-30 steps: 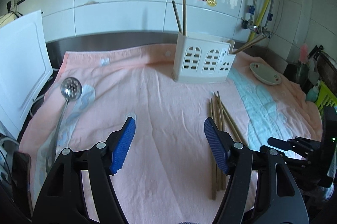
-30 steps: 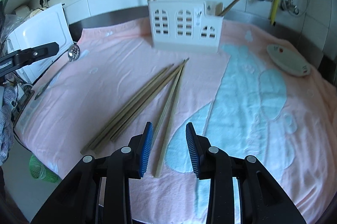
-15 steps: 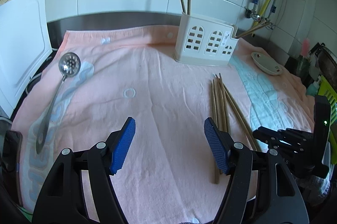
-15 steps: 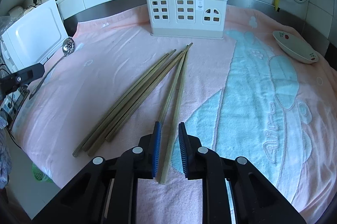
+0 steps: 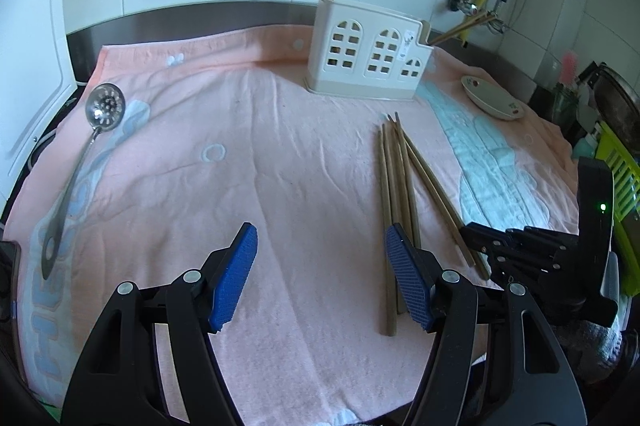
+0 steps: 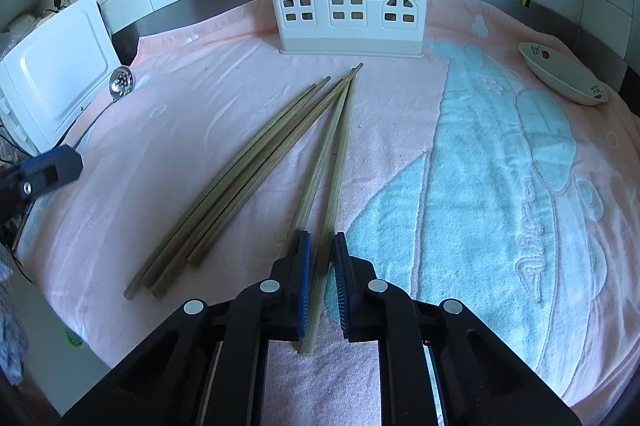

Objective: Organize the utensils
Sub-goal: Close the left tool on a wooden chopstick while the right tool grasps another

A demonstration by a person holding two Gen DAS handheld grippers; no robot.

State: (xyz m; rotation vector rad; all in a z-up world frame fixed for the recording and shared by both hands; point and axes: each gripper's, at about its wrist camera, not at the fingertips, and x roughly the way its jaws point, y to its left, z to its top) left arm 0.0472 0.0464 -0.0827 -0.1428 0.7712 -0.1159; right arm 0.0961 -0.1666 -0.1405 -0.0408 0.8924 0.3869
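Far to the left of the left hand-held gripper (image 5: 318,278) a slotted spoon (image 5: 86,149) lies along the towel's left edge, handle toward the near side, easy to reach. That gripper hovers above the pink towel (image 5: 256,153) with its jaws wide apart and nothing between them, probably waiting its turn. Ahead of it, at the back of the table, stands the white utensil holder (image 6: 348,7), already carrying a few chopsticks (upright in its left end, slanting in its low right end). The right hand-held gripper (image 6: 320,282) has its blue pads nearly together around the near ends of two chopsticks (image 6: 332,161); whether they already pinch is unclear. Four more chopsticks (image 6: 240,177) fan out just to its left. Open towel lies ahead of it up to the holder, and a small dish (image 6: 564,73) sits far right.
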